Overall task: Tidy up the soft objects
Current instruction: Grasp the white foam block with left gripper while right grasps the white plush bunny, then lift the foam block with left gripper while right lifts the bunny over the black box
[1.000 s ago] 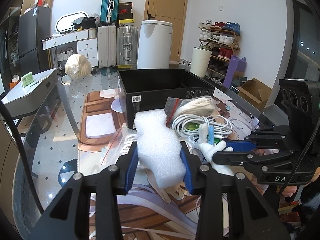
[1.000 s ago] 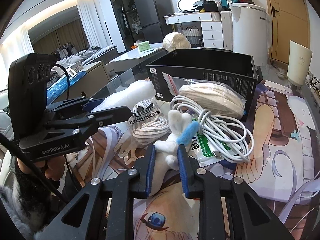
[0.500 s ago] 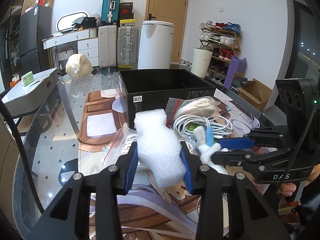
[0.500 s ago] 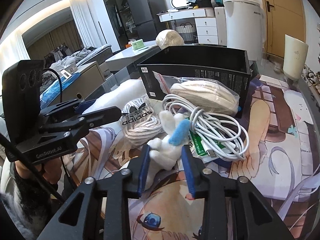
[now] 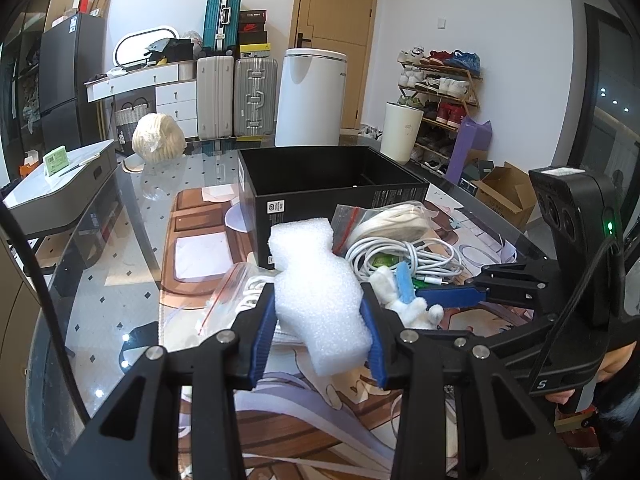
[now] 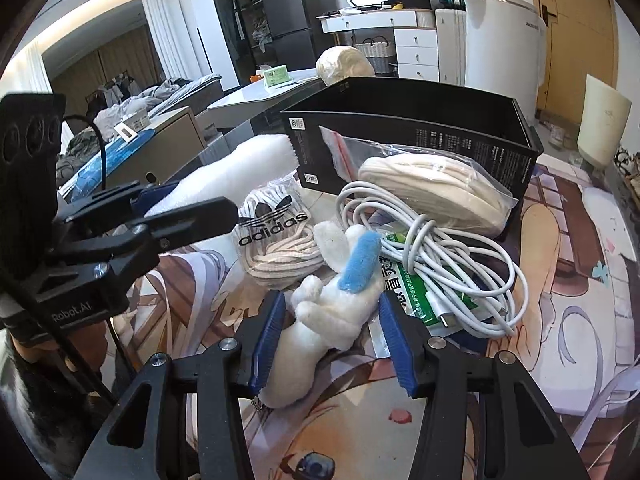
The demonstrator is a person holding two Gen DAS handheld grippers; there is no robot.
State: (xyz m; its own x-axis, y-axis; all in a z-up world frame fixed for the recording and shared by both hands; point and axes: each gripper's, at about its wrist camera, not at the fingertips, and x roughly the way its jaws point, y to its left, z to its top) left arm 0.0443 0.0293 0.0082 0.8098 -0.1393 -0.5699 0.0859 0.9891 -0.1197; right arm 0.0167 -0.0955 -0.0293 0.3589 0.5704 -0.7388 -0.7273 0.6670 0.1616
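- Behind our work, a glass table (image 5: 100, 280) carried an illustrated mat (image 6: 560, 320) and an open black box (image 5: 320, 196).
- Our left gripper (image 5: 322, 332) clamped a white foam block (image 5: 320, 300), lifted above the mat.
- Our right gripper (image 6: 332, 340) had just been opening; its pads stood off the white plush toy (image 6: 332, 316), which lay between them on the mat.
- Beside it lay a coiled white cable (image 6: 440, 260).
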